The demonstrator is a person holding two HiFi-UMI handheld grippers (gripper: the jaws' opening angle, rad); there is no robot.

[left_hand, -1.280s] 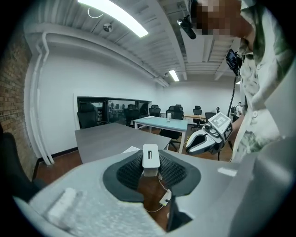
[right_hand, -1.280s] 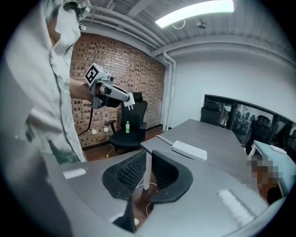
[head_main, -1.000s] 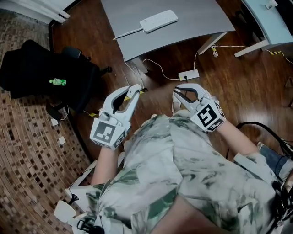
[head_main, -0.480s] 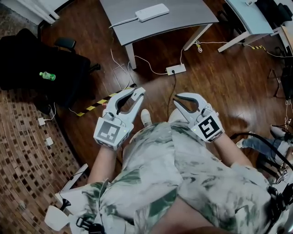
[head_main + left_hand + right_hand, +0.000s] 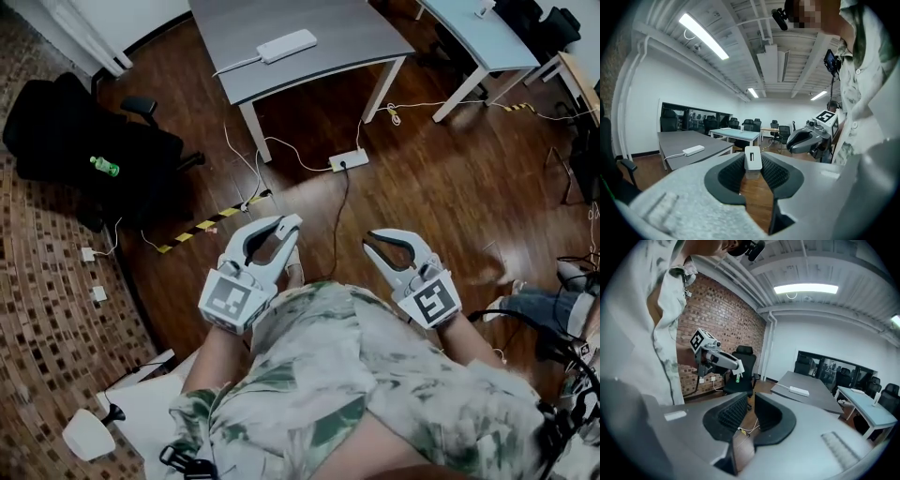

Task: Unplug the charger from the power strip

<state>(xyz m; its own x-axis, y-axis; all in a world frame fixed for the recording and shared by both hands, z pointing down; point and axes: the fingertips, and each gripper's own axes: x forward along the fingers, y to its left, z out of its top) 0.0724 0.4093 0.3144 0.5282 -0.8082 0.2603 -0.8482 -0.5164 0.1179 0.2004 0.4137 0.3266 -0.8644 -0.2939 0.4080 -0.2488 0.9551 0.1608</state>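
Observation:
The white power strip (image 5: pixel 287 45) lies on the grey table (image 5: pixel 356 37) far ahead, its white cord trailing left; it also shows as the strip (image 5: pixel 693 150) and the strip (image 5: pixel 799 391) in the two gripper views. My left gripper (image 5: pixel 292 225) is held at waist height, far from the table, shut on a small white charger (image 5: pixel 753 158) that stands upright between the pads of the left gripper (image 5: pixel 753 164). My right gripper (image 5: pixel 369 240) hangs beside it. In its own view the right gripper (image 5: pixel 750 405) has a narrow gap between the pads, with nothing in it.
A second white power strip (image 5: pixel 348 160) lies on the wooden floor below the table, with cords running to it. A black office chair (image 5: pixel 89 141) with a green bottle (image 5: pixel 104 167) stands at the left. Yellow-black tape (image 5: pixel 211 225) crosses the floor. A pale desk (image 5: pixel 469 37) is at the upper right.
Both grippers have drawn back from the table, which now sits farther away and higher in the head view. The left still holds the charger; the right stays empty.

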